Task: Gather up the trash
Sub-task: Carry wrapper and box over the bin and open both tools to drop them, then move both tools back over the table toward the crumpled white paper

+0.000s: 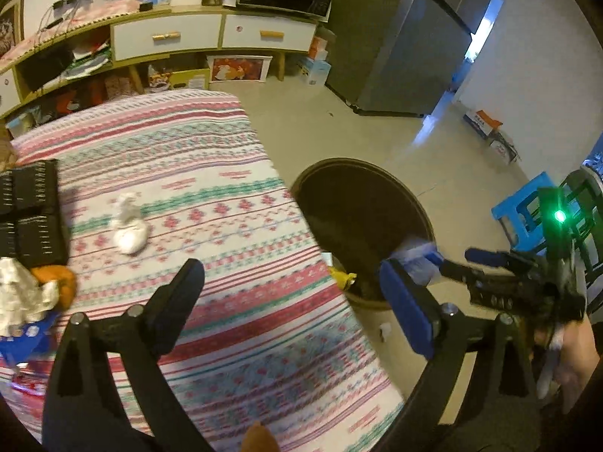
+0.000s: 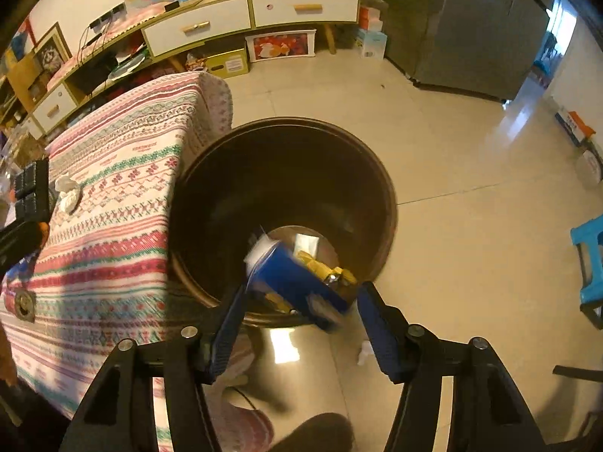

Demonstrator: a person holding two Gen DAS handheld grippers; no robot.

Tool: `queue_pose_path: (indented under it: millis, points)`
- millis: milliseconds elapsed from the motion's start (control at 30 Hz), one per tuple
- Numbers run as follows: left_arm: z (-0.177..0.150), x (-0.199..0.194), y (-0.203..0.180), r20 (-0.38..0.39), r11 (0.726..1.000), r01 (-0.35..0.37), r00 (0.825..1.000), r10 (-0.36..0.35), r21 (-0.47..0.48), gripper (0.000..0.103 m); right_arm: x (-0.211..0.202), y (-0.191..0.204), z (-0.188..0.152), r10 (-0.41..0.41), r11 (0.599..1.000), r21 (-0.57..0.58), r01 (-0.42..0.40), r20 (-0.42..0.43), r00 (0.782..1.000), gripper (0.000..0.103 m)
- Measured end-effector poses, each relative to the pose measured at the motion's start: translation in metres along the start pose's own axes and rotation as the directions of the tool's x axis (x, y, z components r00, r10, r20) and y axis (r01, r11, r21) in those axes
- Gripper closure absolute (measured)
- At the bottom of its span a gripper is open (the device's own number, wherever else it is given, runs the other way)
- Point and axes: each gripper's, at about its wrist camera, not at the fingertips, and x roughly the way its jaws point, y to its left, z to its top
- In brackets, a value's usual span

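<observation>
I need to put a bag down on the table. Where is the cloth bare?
Bare: the tablecloth between the crumpled tissue and the edge by the bin. Crowded: the left edge, with the black case and foil wrapper.

The left gripper [image 1: 290, 301] tilts downward with its jaws spread wide and nothing between them. The right gripper [image 2: 297, 324] points steeply down, jaws partly apart. A hand [image 1: 569, 361] at far right grasps the right gripper's handle.
</observation>
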Motion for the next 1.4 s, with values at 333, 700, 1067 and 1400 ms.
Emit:
queue_pose_path:
  millis: [333, 700, 1067, 1400]
  points:
    - [-0.008, -0.046, 0.056, 0.013, 0.998, -0.064, 0.998, 0.064, -0.006, 0.007, 0.015, 0.028, 0.017, -0.025, 1.0, -0.004, 0.025, 0.018, 1.0, 0.039]
    - [-0.024, -0.083, 0.121, 0.004, 0.991, -0.12, 0.993, 0.12, -0.067, 0.007, 0.002, 0.064, 0.023, -0.002, 0.998, -0.057, 0.006, 0.058, 0.998, 0.022]
    - [-0.039, -0.108, 0.166, -0.019, 0.98, -0.149, 0.989, 0.147, -0.131, 0.007, -0.036, 0.096, 0.015, 0.069, 0.993, -0.102, -0.055, 0.135, 0.988, 0.021]
    - [-0.045, -0.119, 0.202, -0.063, 0.963, -0.175, 0.984, 0.166, -0.204, 0.007, -0.063, 0.131, 0.006, 0.13, 0.985, -0.141, -0.103, 0.196, 0.972, 0.018]
